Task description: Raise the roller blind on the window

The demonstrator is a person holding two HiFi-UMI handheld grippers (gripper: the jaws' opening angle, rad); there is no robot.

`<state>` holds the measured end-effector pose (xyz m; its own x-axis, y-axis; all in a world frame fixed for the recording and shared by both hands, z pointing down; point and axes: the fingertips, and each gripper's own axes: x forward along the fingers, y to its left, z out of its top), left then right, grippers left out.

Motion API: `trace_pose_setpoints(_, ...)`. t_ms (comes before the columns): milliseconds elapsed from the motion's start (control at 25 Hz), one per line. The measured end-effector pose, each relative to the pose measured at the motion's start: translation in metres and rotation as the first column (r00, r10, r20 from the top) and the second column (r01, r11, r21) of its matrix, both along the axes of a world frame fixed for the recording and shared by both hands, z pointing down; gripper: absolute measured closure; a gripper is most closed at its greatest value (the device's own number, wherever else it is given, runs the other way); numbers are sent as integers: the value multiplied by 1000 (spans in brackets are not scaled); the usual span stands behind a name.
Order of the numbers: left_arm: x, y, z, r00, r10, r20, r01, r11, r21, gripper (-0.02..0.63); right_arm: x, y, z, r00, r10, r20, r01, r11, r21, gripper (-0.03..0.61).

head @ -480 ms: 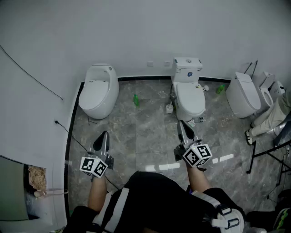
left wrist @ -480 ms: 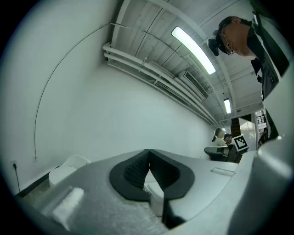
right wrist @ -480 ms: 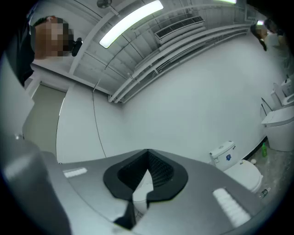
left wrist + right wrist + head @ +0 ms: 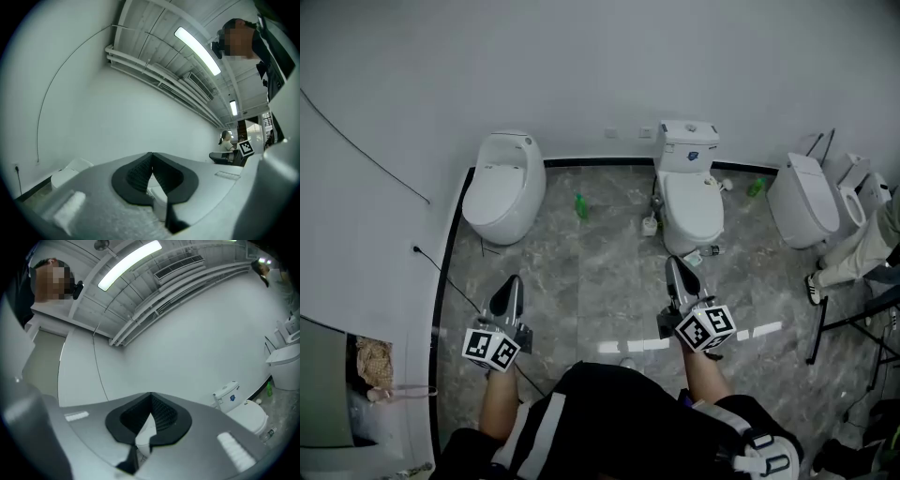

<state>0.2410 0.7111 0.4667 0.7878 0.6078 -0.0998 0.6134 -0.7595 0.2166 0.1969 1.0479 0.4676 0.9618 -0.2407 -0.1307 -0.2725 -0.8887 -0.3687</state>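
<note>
Both tools, left gripper (image 4: 512, 286) and right gripper (image 4: 677, 272), are closed tight on nothing and aim at twelve o'clock toward a bare wall (image 4: 600, 66). No roller blind or window shows in any view, so a reach made unsighted could snag the wall cable (image 4: 366, 153) at ten o'clock instead. Toilets (image 4: 502, 192) ahead have lids down; the recess (image 4: 323, 375) at eight o'clock holds perhaps a tan bundle (image 4: 373, 361).

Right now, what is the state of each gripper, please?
Left gripper: jaws closed, holding nothing.
Right gripper: jaws closed, holding nothing.
</note>
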Motion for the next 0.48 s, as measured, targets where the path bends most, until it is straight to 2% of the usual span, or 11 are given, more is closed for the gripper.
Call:
trace_pose_setpoints(240, -6, -3, -10, 998, -67, 5, 68, 993, -92, 614, 4, 1, 1, 999, -52, 7, 52, 999, 0, 577)
trace_pose_setpoints(480, -20, -17, -13, 986, -164, -18, 163, 986, -36, 614, 22, -23, -1, 982, -186, -8, 186, 982, 14, 575)
